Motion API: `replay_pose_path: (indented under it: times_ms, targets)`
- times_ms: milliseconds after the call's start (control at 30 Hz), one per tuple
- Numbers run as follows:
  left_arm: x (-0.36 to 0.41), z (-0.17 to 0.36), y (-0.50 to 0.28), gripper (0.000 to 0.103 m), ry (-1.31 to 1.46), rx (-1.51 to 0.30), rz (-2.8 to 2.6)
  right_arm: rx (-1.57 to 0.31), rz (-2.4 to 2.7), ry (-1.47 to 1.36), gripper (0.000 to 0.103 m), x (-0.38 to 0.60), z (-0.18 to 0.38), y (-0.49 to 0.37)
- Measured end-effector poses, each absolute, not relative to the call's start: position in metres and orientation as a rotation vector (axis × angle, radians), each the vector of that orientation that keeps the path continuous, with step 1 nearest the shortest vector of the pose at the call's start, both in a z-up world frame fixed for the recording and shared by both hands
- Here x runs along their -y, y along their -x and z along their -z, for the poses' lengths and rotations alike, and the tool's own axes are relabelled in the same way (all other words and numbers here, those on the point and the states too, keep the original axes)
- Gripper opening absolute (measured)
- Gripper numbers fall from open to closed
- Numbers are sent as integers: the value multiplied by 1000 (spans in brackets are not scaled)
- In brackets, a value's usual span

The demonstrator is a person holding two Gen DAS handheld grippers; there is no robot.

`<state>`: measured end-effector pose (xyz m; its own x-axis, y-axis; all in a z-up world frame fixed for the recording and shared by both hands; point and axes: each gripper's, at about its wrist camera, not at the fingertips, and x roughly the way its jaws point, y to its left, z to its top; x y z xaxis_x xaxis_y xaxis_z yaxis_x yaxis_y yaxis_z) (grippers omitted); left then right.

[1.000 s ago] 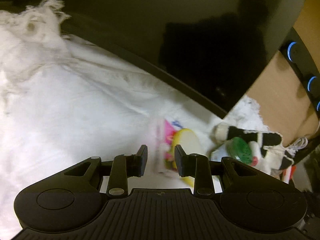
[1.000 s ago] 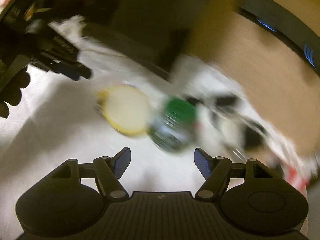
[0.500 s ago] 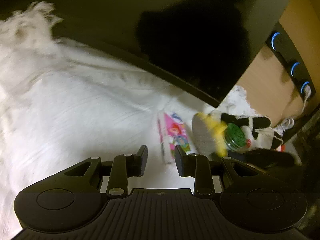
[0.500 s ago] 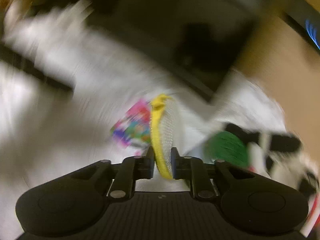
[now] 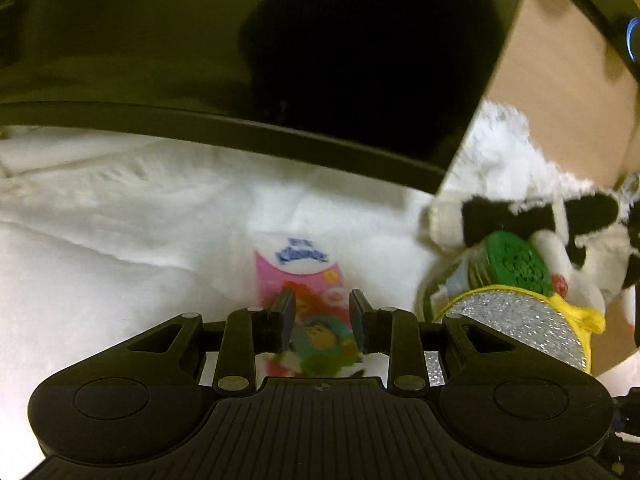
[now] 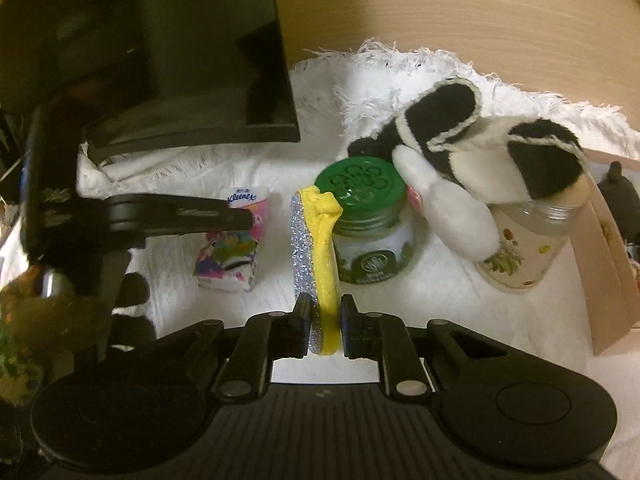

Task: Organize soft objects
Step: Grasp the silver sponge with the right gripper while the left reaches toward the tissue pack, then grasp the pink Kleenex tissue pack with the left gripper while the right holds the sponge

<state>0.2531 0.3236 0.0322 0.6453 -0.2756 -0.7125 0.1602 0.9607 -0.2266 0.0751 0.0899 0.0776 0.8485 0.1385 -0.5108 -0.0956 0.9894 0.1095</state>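
Right wrist view: my right gripper [image 6: 325, 320] has just closed edge-on upon the yellow-backed glitter sponge [image 6: 316, 256], lifted clear of the white cloth [image 6: 440, 312] on the worktop. My left gripper [image 5: 322, 322], jaws a little apart and empty, hovers over the tissue pack [image 5: 308, 300] mid-cloth. I should grip gently, keeping the sponge off the green-lidded jar [image 6: 364, 220] beside it.
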Motion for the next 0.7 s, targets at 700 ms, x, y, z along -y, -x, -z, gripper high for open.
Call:
replay_pose_path:
  times_ms: [700]
  targets:
    - [-302, -31, -264, 58, 16, -855, 287, -547, -136, -35, 18, -91, -77, -76]
